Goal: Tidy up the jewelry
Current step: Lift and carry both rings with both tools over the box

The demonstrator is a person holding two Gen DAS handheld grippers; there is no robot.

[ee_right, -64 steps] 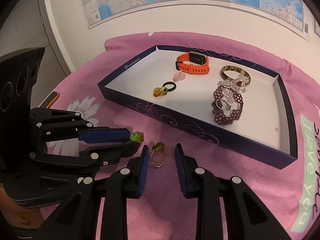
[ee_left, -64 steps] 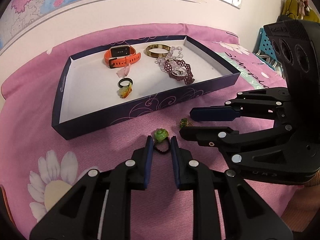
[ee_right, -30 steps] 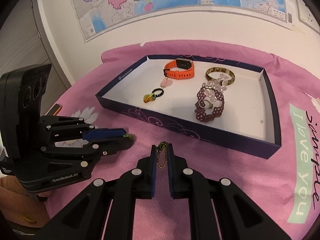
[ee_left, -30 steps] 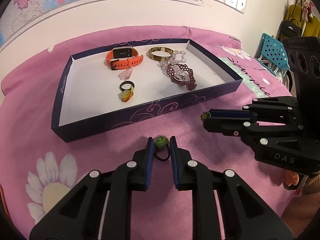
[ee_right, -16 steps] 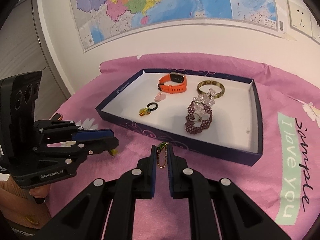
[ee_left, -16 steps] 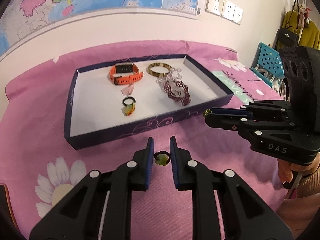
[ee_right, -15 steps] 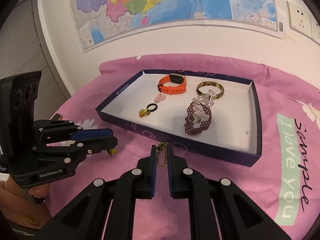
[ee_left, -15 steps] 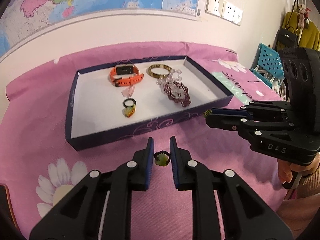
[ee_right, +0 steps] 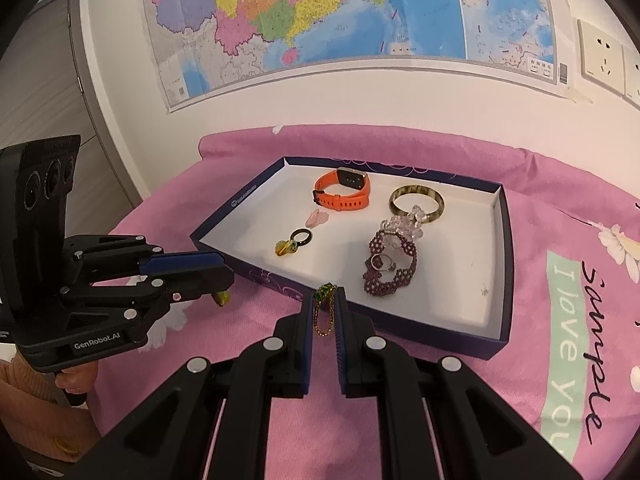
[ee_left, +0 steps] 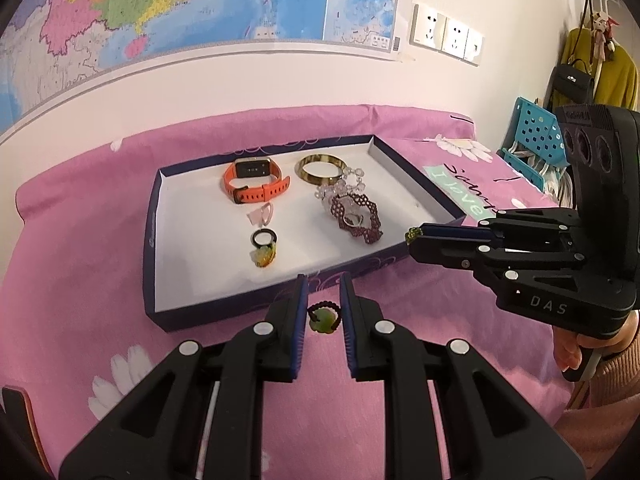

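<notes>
Upright, gold ring [ee_right: 323, 314] in right hand-held gripper [ee_right: 323, 300], green stone topmost

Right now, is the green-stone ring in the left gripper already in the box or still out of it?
Out. The ring is pinched in the left gripper, above the pink cloth, short of the box's near wall.

A green-stone ring [ee_left: 323, 319] with a dark beaded band hangs pinched between 2 blue pads, stone downward, clear of the pink cloth. A gold beaded ring [ee_right: 325, 309] with a green top is clamped upright between 2 other pads. In the shallow navy box [ee_left: 149, 240] with a white floor lie an orange watch [ee_left: 253, 181], a brown-gold bangle [ee_left: 321, 169], a clear bead bracelet [ee_left: 340, 189] touching a maroon beaded bracelet [ee_left: 356, 218], a small pink piece [ee_left: 262, 215] and a black ring with a yellow stone [ee_left: 263, 246].
</notes>
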